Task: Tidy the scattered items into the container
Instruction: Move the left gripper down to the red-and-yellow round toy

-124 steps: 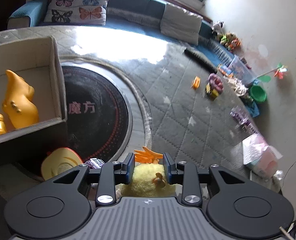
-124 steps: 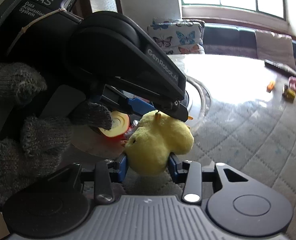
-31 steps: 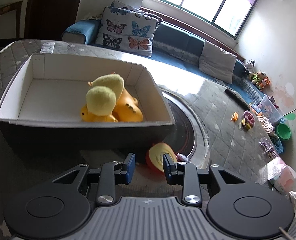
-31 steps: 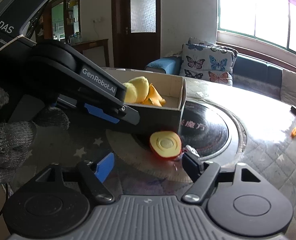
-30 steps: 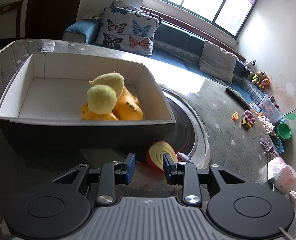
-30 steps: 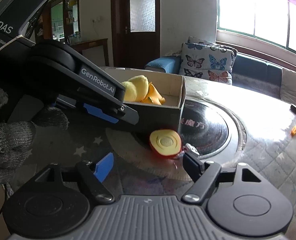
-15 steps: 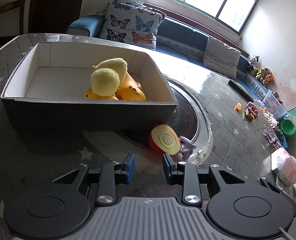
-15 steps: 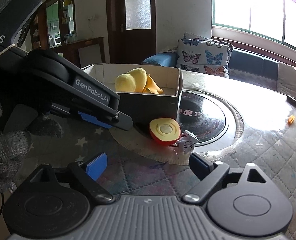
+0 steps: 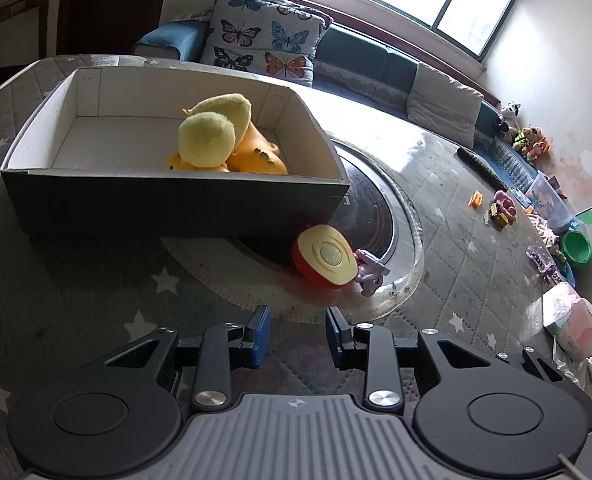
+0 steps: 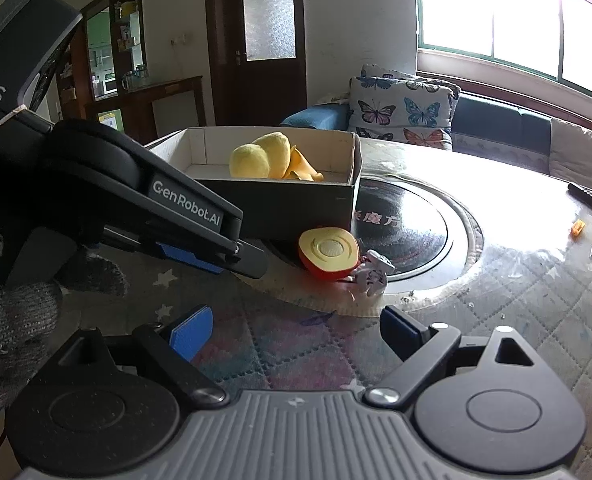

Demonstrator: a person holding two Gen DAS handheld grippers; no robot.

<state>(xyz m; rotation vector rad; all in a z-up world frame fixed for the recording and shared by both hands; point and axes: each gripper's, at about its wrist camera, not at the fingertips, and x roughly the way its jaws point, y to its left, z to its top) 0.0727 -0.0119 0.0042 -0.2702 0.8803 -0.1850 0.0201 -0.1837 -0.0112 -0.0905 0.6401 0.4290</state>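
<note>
"GenRobot.AI" marks the left gripper (image 10: 211, 258), which is empty, jaws parted. The right gripper (image 10: 291, 332) gapes wide. The halved toy apple (image 10: 328, 254) lies ahead of both, beside the box (image 10: 279, 204) holding the plush duck (image 10: 261, 160).

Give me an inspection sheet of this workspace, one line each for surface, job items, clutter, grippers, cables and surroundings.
Surface: quilted star-print cloth over a round table, with a dark disc in the middle.
Job's things: box holds a yellow plush lying on orange toys; half apple and small figure lie outside by the box's corner.
Clutter: small toys and a dark bar at the far edge.
Grippers: left gripper open, empty; right gripper open wide, empty.
Cables: nothing seen.
Surroundings: sofa with butterfly cushions, windows, door, toys on the floor.
</note>
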